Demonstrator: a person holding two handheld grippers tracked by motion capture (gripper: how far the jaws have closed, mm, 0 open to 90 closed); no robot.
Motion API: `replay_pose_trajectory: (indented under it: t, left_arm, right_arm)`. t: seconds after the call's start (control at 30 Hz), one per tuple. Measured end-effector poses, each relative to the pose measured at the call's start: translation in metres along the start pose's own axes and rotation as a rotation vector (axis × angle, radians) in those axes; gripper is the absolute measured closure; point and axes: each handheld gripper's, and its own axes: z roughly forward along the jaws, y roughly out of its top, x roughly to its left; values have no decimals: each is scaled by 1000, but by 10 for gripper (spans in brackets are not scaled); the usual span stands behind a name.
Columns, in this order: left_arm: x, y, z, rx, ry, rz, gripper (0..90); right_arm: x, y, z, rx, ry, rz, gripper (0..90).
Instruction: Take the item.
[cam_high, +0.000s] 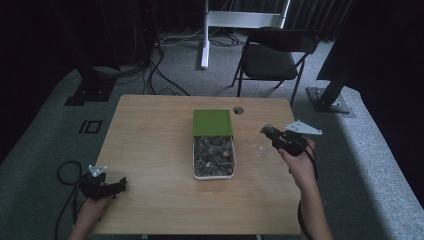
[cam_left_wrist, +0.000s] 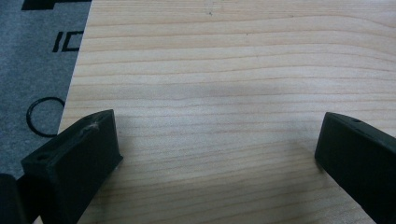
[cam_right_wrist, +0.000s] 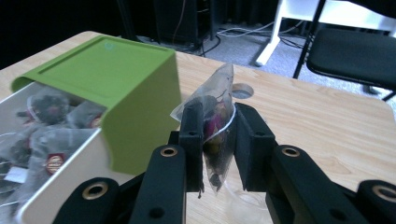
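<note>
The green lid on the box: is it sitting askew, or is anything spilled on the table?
The green lid covers only the far part of the box, leaving the tea bags exposed; that looks deliberate, not askew. Nothing is spilled on the table. The right gripper holds one tea bag.

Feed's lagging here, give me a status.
Right tool shut on tea bag, beside the tin. Left tool open, over bare table. Nothing blocking.
</note>
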Motion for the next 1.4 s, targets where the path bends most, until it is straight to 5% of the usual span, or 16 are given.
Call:
replay_pose_trajectory:
  t: [0.43, 1.07, 1.4]
  left_arm:
    - [0, 0, 0, 0, 0, 0, 3]
    - [0, 0, 0, 0, 0, 0, 3]
    - [0, 0, 0, 0, 0, 0, 3]
  right_arm:
    - [-20, -10, 14, 38, -47, 38, 750]
    - [-31, -28, 35, 95, -70, 80, 740]
    - [-32, -27, 36, 80, -75, 89, 637]
